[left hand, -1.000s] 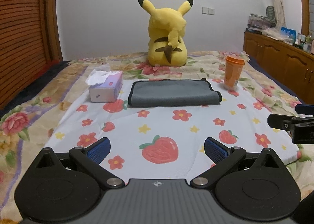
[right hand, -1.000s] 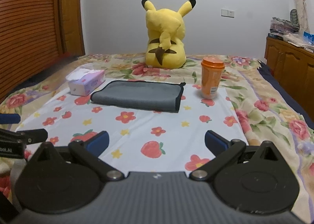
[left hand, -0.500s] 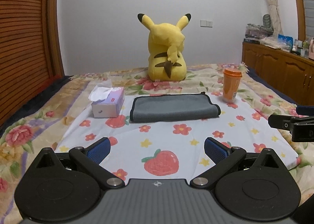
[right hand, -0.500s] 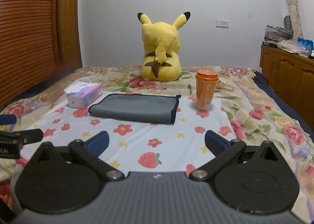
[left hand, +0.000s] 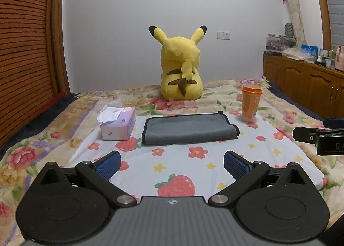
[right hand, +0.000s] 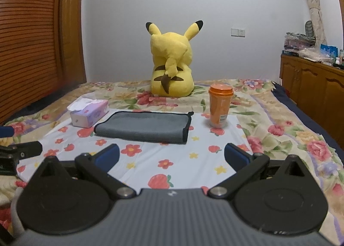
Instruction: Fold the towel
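Note:
A grey towel with black trim [left hand: 189, 129] lies folded flat on a white cloth with strawberry and flower print [left hand: 172, 172]; it also shows in the right wrist view [right hand: 144, 126]. My left gripper [left hand: 172, 165] is open and empty, well short of the towel. My right gripper [right hand: 172, 157] is open and empty too, near the cloth's front edge. The right gripper's side shows in the left wrist view [left hand: 318, 136], and the left gripper's side shows in the right wrist view [right hand: 19, 152].
A tissue box [left hand: 118, 124] sits left of the towel. An orange lidded cup [left hand: 250, 104] stands to its right. A yellow plush toy [left hand: 181, 69] sits behind, on the floral bedspread. A wooden cabinet [left hand: 305, 86] lines the right wall.
Both grippers have drawn back and tilted up level, so the towel sits lower and farther in both views. Both stay open. The towel has not moved.

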`<state>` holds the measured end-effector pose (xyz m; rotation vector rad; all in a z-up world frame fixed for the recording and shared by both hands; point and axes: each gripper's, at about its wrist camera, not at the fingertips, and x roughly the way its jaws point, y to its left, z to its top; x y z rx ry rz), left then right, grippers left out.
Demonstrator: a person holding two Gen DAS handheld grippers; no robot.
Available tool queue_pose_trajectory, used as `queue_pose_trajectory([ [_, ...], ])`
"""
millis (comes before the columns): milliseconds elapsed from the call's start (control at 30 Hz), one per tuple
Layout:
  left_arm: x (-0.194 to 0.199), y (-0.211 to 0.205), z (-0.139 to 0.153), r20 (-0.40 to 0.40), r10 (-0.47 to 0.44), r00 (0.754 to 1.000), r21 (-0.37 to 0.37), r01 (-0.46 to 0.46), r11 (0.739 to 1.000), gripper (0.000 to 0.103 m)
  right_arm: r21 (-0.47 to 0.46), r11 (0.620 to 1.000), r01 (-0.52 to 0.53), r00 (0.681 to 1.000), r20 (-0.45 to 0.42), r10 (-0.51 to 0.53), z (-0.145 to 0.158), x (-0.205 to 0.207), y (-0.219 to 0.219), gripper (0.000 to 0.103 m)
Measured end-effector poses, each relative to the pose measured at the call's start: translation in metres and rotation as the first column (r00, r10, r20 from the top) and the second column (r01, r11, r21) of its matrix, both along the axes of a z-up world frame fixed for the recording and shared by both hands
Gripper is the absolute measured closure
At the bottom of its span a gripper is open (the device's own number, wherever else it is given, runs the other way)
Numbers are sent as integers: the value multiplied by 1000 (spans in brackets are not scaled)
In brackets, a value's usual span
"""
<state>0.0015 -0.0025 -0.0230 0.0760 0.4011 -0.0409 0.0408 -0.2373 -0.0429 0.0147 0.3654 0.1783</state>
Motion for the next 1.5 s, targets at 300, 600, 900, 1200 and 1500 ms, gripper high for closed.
queue_pose_trajectory([
  [300,-3,-1,3,36,-6,999,5,5,1000,0,15,1000,16,999,46,-16,4,-5,-4,0],
  [600,-8,-4,7,82,-16,997,14,15,1000,0,25,999,31,994,107,-33,8,-12,-8,0],
  [900,-10,-4,7,90,-17,996,15,16,1000,0,27,999,32,993,117,-35,8,-13,-10,0],
  [1200,-9,-5,7,90,-17,996,16,16,1000,0,26,999,32,992,118,-35,8,-13,-10,0],
  [1500,-9,-5,7,90,-17,996,16,16,1000,0,28,999,32,992,118,-35,8,-13,-10,0],
])
